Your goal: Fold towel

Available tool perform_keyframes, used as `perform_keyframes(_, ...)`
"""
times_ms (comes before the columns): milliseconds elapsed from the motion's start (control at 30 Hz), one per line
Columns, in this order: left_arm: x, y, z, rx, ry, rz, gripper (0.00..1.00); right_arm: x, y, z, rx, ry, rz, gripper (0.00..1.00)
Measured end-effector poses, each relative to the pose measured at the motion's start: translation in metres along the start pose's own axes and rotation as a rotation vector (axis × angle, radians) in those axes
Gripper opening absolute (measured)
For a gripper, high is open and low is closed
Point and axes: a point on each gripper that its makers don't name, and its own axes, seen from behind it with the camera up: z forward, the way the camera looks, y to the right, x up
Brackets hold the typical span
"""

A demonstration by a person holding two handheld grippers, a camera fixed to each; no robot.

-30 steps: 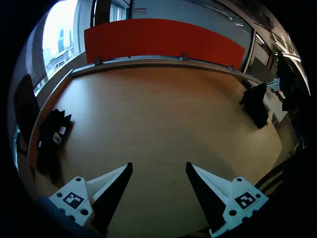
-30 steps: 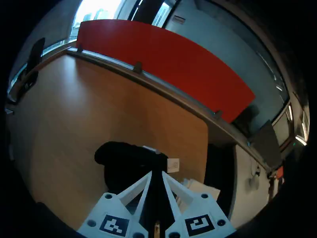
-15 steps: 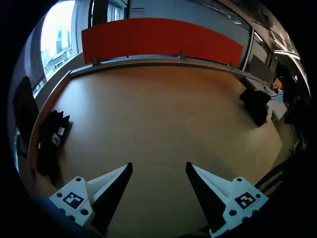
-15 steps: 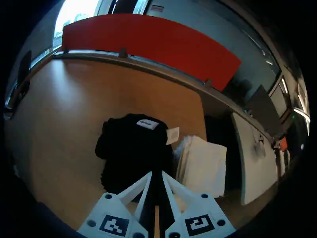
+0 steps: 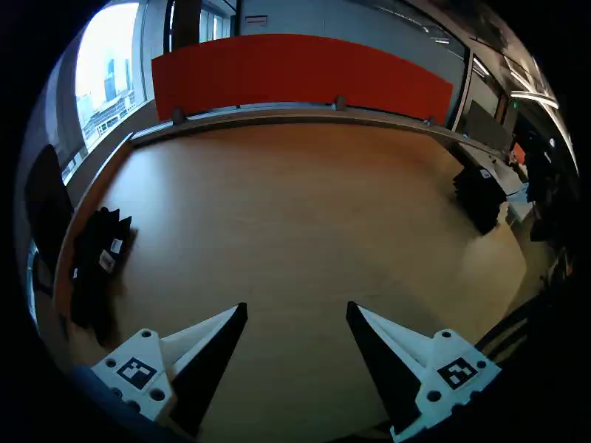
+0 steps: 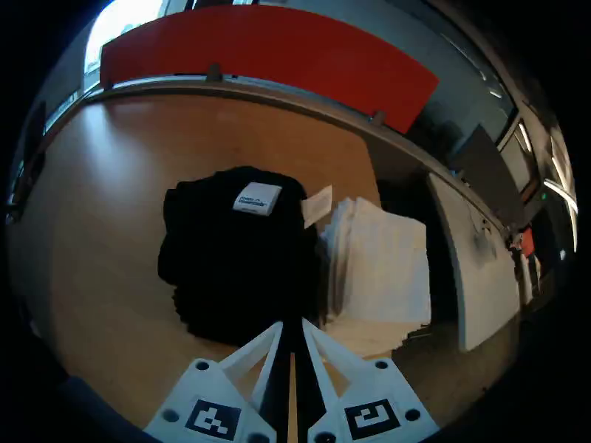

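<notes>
Lying just ahead of the right gripper (image 6: 292, 322), pressed together, soft black towels (image 6: 229, 266) are stacked. The left gripper (image 5: 295, 304) is held spread over a smooth wooden table (image 5: 295, 199).

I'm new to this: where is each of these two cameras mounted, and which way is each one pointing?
Left gripper view: rides on the left gripper, facing forward across the light wooden tabletop toward the long red partition panel; its own jaws show, wide apart.
Right gripper view: rides on the right gripper, angled down at a stack of black folded towels beside a stack of white folded towels; its jaws show, closed to a slit.
Shared: the same tabletop and red panel.
</notes>
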Motion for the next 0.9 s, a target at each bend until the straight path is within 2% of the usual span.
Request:
perform_keyframes(300, -0.002, -0.001, -0.002, 0.005, -0.007, 0.003, 1.0, -0.02, -0.003, 0.015, -0.008, -0.06, 0.025, 0.02)
perform_keyframes(900, -0.003, -0.001, -0.004, 0.013, -0.009, 0.009, 1.0, -0.019, 0.008, 0.029, -0.045, -0.079, 0.058, 0.03)
